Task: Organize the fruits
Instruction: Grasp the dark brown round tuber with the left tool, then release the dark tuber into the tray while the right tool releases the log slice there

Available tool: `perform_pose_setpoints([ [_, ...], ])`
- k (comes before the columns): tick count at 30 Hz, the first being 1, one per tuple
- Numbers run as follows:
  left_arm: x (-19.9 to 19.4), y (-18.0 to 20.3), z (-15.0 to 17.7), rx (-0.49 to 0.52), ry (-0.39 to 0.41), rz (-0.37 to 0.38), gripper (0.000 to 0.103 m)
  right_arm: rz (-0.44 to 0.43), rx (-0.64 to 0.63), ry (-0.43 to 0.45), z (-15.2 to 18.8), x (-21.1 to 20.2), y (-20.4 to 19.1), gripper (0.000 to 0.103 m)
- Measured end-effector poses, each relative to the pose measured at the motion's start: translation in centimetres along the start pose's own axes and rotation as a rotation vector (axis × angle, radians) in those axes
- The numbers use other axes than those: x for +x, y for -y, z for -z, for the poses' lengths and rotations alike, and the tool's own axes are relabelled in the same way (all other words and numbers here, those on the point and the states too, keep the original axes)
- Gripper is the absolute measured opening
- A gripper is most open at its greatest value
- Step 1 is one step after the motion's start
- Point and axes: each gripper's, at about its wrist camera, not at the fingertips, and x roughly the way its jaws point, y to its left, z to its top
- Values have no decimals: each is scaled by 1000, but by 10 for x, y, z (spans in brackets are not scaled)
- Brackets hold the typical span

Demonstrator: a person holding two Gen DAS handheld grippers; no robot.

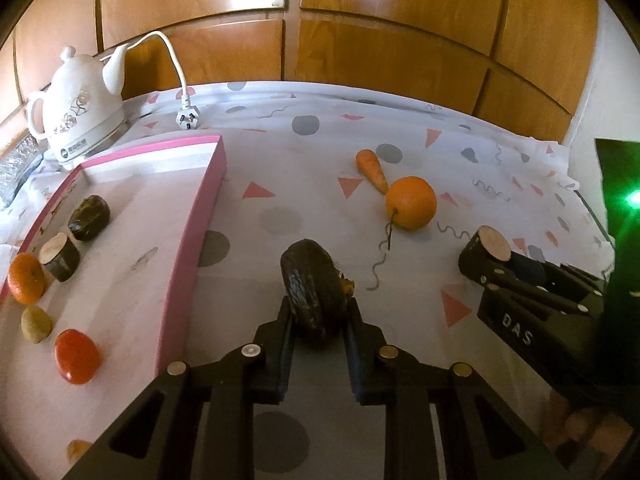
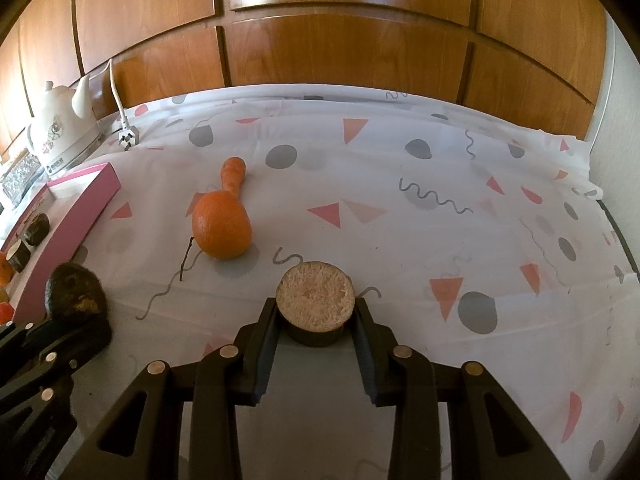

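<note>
My left gripper (image 1: 318, 312) is shut on a dark wrinkled fruit (image 1: 312, 292), just right of the pink-rimmed tray (image 1: 200, 216); the fruit also shows in the right wrist view (image 2: 76, 290). My right gripper (image 2: 316, 316) is shut on a dark cut piece with a pale cut face (image 2: 316, 298), which also shows in the left wrist view (image 1: 486, 254). An orange (image 1: 411, 202) and a carrot (image 1: 372, 170) lie together on the cloth, also in the right wrist view as the orange (image 2: 221, 226) and carrot (image 2: 234, 174).
The tray holds a dark fruit (image 1: 89, 218), a cut dark piece (image 1: 60, 256), a small orange (image 1: 26, 278), a beige piece (image 1: 36, 324) and a red fruit (image 1: 77, 356). A white kettle (image 1: 76, 112) with cord and plug (image 1: 188, 116) stands behind. Wooden panels back the table.
</note>
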Motion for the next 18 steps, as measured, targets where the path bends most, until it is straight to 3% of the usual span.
perform_pose_setpoints([
  [18,-53,-8,-5,3,98,18,23,4,-5,3,1,-1,0,36],
])
